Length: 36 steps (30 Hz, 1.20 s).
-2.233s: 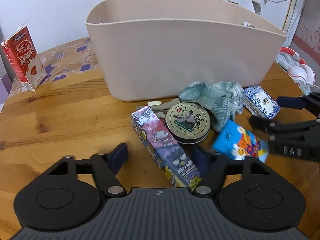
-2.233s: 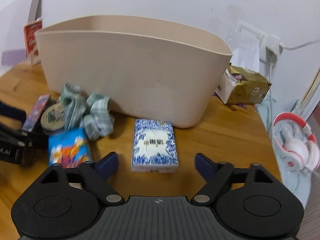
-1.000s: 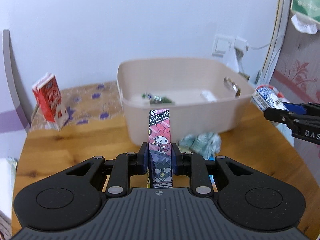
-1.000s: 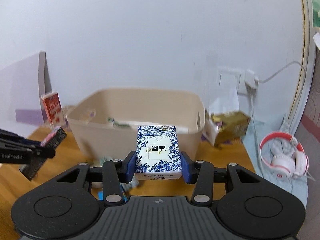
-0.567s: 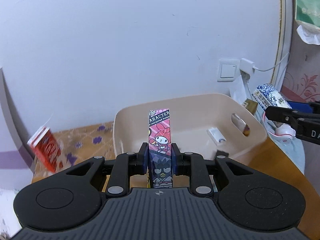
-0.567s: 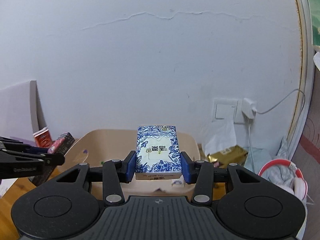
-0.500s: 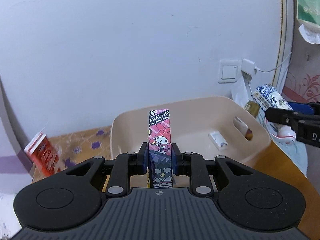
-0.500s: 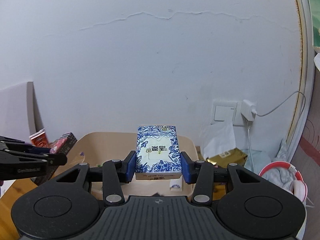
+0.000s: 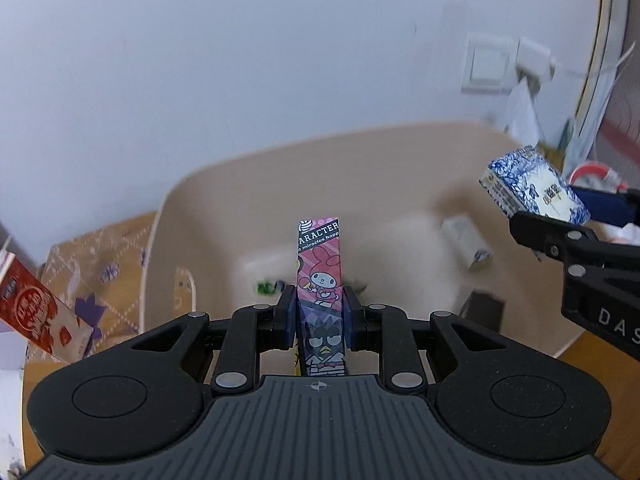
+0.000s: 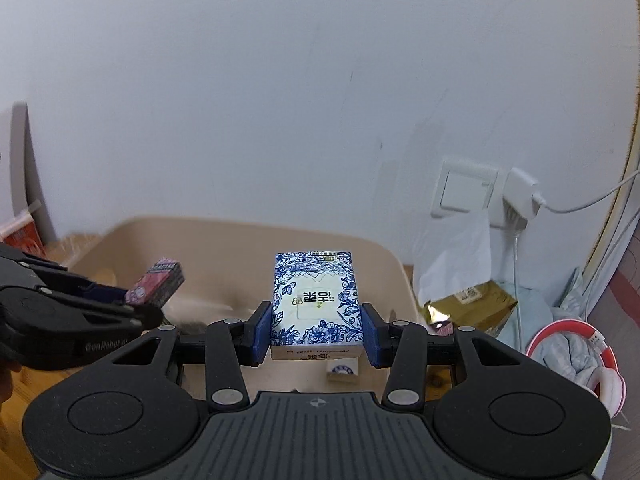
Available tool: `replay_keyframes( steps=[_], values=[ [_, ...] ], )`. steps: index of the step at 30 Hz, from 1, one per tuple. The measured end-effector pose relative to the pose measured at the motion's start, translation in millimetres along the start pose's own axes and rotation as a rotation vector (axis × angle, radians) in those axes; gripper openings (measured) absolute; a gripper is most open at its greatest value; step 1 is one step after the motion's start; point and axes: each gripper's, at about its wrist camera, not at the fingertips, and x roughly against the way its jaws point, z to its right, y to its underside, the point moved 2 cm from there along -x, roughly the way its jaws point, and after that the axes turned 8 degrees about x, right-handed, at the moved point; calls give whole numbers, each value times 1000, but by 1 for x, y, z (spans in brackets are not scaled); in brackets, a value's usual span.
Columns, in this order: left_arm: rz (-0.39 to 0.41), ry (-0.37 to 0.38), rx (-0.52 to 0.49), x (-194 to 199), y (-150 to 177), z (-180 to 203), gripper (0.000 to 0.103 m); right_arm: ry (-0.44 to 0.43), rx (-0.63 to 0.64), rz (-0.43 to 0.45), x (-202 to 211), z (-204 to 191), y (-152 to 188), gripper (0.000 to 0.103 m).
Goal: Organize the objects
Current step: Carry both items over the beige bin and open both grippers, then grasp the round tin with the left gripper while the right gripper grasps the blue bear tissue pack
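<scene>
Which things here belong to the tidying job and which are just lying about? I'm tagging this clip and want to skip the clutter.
Part of the job:
- left gripper clamping the pink cartoon box
- right gripper clamping the blue floral tissue pack
- beige bin below both

Lying about:
- red carton
- gold tissue pack
- red-and-white headphones
- wall charger
</scene>
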Motion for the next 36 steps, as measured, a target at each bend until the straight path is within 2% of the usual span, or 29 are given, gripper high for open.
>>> replay_keyframes(
  steps=[5, 6, 7, 8, 9, 11, 13, 15, 17, 23, 25, 28, 36],
  values=[
    [-89, 11, 22, -21, 5, -4, 23, -4, 50, -86, -21, -10, 4, 44],
    [-86, 9, 24, -20, 9, -6, 27, -6, 48, -88, -22, -11, 5, 45],
    [-83, 7, 24, -20, 10, -7, 40, -4, 41, -83, -20, -12, 7, 51],
    [-74, 6, 22, -17, 11, -6, 48, -1, 32, -77, -17, -11, 8, 53],
    [-59, 7, 18, -12, 11, -6, 62, 0, 23, -69, -14, -10, 9, 55],
    [-20, 17, 11, 0, 11, -7, 67, 0, 13, -45, -5, -9, 10, 71],
    [-2, 8, 23, 11, 11, -8, 73, 4, 14, -12, 8, -8, 9, 76],
    [22, 19, 41, 24, 12, -10, 76, 7, 7, 16, 24, -8, 10, 80],
    [48, 26, 48, 37, 9, -10, 79, 4, -18, 46, 40, -7, 15, 93],
    [121, 23, 27, 81, 25, -11, 83, -7, -20, 56, 73, -8, 37, 103],
    [142, 26, 14, 94, 36, -13, 89, -12, -23, 49, 81, -11, 47, 103],
    [148, 25, 9, 107, 55, -15, 89, -18, -19, 22, 89, -17, 62, 103],
    [93, 30, 9, 104, 105, -26, 90, -13, 40, -45, 98, -37, 98, 103]
  ],
)
